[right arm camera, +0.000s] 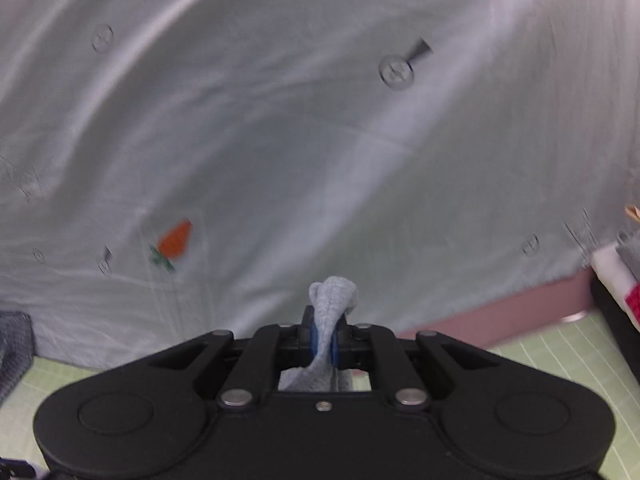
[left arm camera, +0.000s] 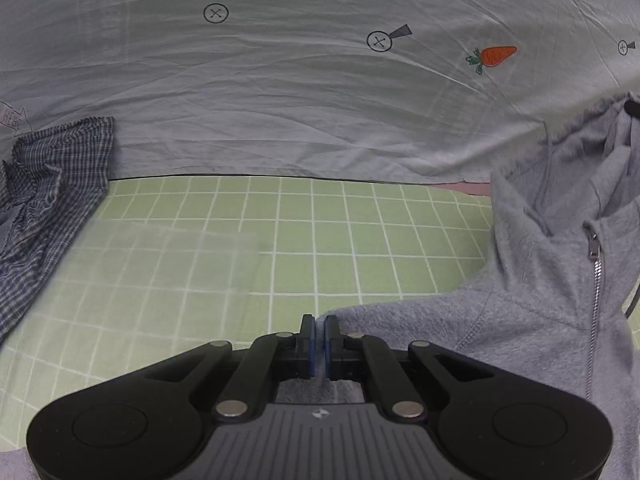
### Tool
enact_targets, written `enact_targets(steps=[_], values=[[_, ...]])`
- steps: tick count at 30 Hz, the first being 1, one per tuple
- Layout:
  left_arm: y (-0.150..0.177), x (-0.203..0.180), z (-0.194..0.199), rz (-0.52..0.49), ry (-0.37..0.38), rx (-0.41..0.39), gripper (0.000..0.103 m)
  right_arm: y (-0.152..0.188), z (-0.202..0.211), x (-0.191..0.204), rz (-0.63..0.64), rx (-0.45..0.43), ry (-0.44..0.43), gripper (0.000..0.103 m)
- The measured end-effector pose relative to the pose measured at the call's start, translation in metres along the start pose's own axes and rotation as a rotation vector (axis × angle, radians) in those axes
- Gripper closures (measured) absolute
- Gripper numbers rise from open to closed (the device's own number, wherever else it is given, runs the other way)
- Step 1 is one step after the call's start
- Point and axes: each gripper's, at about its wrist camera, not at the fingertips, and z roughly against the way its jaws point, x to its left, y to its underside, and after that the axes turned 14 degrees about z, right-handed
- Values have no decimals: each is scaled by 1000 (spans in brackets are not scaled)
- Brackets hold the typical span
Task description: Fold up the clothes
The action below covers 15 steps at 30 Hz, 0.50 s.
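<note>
A grey zip hoodie (left arm camera: 552, 280) lies on the green grid mat (left arm camera: 280, 240), filling the right side of the left wrist view, zipper running down its front. My left gripper (left arm camera: 319, 326) is shut on the hoodie's edge, grey fabric pinched between the blue pads. In the right wrist view my right gripper (right arm camera: 325, 326) is shut on a bunched fold of the grey hoodie (right arm camera: 334, 300), lifted off the green mat (right arm camera: 560, 344); the picture is blurred.
A blue checked shirt (left arm camera: 44, 192) lies crumpled at the mat's left. A pale sheet with carrot prints (left arm camera: 498, 56) hangs behind the mat. A dark box with white and red contents (right arm camera: 620, 280) stands at the right edge.
</note>
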Motion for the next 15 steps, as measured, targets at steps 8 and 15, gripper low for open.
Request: enact_targets(steps=[8,15], values=[[18,8,-16,66,-59,55,81,50,-46,35,148,323,64,62],[20,14,-11,112,-90,57,51,93,-6,16,86,421,67,38]])
